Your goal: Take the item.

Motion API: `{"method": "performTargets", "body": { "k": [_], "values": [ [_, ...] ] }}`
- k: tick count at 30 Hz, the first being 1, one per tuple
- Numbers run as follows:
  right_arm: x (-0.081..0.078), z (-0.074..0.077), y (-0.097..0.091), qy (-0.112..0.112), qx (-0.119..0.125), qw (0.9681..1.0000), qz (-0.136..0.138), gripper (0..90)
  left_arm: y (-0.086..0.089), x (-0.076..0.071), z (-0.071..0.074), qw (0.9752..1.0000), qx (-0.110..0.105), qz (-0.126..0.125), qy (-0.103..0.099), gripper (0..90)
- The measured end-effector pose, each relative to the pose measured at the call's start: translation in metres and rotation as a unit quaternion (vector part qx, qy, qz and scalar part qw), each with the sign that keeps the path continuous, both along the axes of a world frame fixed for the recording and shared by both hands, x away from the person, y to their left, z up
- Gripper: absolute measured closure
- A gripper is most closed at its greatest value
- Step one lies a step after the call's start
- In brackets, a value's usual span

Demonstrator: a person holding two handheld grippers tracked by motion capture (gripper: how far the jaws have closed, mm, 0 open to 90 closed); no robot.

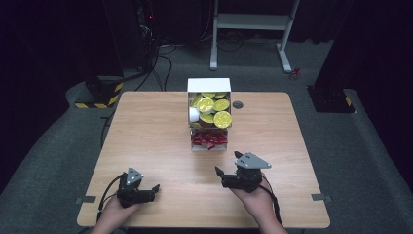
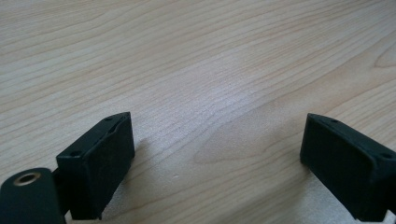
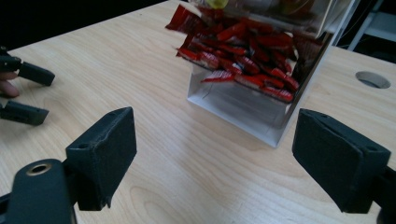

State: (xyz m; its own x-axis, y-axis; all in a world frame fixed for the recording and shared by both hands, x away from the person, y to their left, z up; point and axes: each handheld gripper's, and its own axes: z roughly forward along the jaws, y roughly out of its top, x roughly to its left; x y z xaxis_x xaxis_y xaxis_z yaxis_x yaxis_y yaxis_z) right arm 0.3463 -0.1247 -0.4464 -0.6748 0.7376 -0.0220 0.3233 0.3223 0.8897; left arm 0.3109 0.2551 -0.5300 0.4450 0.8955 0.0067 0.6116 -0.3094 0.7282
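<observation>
A clear tiered dispenser point(image 1: 209, 113) stands at the middle back of the wooden table point(image 1: 146, 131). Its upper tier holds yellow-lidded cups point(image 1: 214, 108) and its lower tray point(image 3: 243, 109) holds red sachets point(image 1: 209, 140), also seen close up as red sachets point(image 3: 243, 60). My right gripper point(image 1: 227, 164) hovers in front of the tray, open, nothing between its fingers point(image 3: 100, 154). My left gripper point(image 1: 155, 191) rests low near the front left of the table, open over bare wood, its jaws wide apart in the left gripper view point(image 2: 217, 156).
A round cable hole point(image 1: 237, 105) sits in the table right of the dispenser. Behind the table are a white desk frame point(image 1: 251, 29), cables and a yellow-black striped base point(image 1: 100, 92) on the grey floor. The other gripper point(image 3: 23, 93) shows at the left of the right gripper view.
</observation>
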Motion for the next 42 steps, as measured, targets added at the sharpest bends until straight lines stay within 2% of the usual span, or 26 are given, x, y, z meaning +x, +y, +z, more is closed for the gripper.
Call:
{"method": "performTargets", "body": {
  "k": [5,9,16,19,23,33,40,42],
  "values": [
    [0.003,0.01,-0.004,-0.01,0.006,0.9999,-0.003,13.4,0.0,0.0,0.0,1.0,0.003,-0.003,0.001,9.4],
    [0.006,0.018,-0.01,-0.016,0.009,0.9997,-0.017,13.4,0.0,0.002,0.0,1.0,0.002,-0.002,0.004,7.2],
    [0.009,0.043,-0.014,-0.026,0.018,0.9992,-0.025,13.3,-0.001,0.004,0.0,0.9998,0.007,-0.015,0.009,2.1],
    [0.011,0.046,-0.013,-0.025,0.022,0.9992,-0.024,13.3,-0.001,0.004,-0.001,0.9998,0.005,-0.015,0.009,2.1],
    [0.016,0.051,-0.01,-0.025,0.014,0.9993,-0.023,12.9,-0.001,0.003,-0.001,0.9998,0.006,-0.015,0.009,2.1],
    [0.025,0.067,-0.002,-0.04,0.023,0.9988,-0.018,13.0,0.0,0.003,0.0,0.9997,0.008,-0.02,0.009,2.0],
    [0.032,0.075,0.0,-0.047,0.023,0.9985,-0.019,13.2,0.0,0.002,-0.001,0.9997,0.004,-0.019,0.012,1.5],
    [0.035,0.079,0.002,-0.045,0.018,0.9988,-0.012,13.6,0.0,0.002,-0.001,0.9997,0.007,-0.022,0.013,0.7]
  ]
}}
